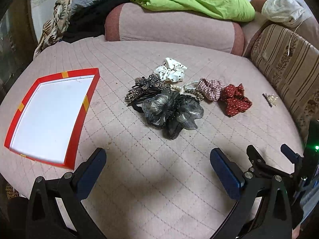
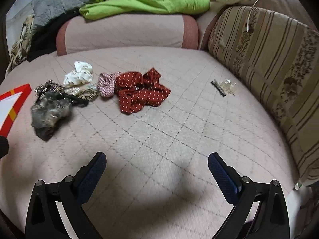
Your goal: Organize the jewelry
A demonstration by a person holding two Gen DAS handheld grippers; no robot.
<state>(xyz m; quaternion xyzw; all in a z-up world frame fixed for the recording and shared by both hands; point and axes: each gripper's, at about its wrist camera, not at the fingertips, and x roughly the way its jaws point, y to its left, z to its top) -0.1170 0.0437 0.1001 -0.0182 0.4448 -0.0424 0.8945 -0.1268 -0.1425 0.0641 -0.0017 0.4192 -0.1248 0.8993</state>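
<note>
We judge nothing sorted yet: the red box (image 1: 80, 117) at 9 o'clock holds nothing, while the pile of hair accessories (image 1: 171, 97) lies at 12. Our left gripper (image 1: 157, 161) and right gripper (image 2: 156, 165) both gape, holding nothing.

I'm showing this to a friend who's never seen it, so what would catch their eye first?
Probably the pile of hair accessories mid-bed: a smoky grey organza scrunchie, a red dotted scrunchie and a white spotted one. Next, the red-rimmed box at the left, holding nothing, and the bright green cloth heaped behind. Both claws, left and right, hover open.
</note>
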